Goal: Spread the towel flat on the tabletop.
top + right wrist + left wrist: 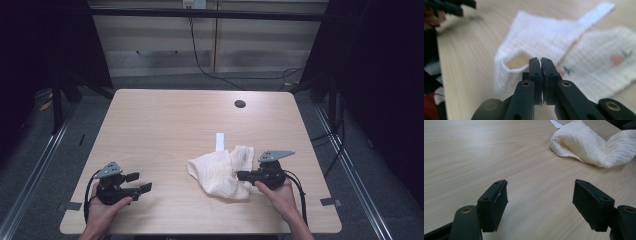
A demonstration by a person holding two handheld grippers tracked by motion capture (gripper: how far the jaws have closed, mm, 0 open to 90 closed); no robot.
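The cream cloth (pixel 222 172) serves as the landmark; it lies crumpled on the near right part of the wooden table (pixel 165 130).

Nearest the person, well to the left of the cloth, the left gripper (pixel 135 183) rests low over bare wood with its jaws spread wide and nothing between them. At the cloth's near right edge the right gripper (pixel 242 175) has its jaws pressed together; in the right gripper view a thin lifted hem meets the tips, so it looks pinched on the cloth's edge, though the blur leaves some doubt.

The cloth itself is a soft, light, ribbed gauze weave, folded loosely over itself, with small printed fruit motifs (pixel 617 59) on one panel. It should drape and sag when lifted, not slip; an edge or corner is the sensible hold, since the bulk will bunch.

Just beyond the cloth lies a flat white strip (pixel 219 141), and farther back a round cable hole (pixel 240 104) in the tabletop.
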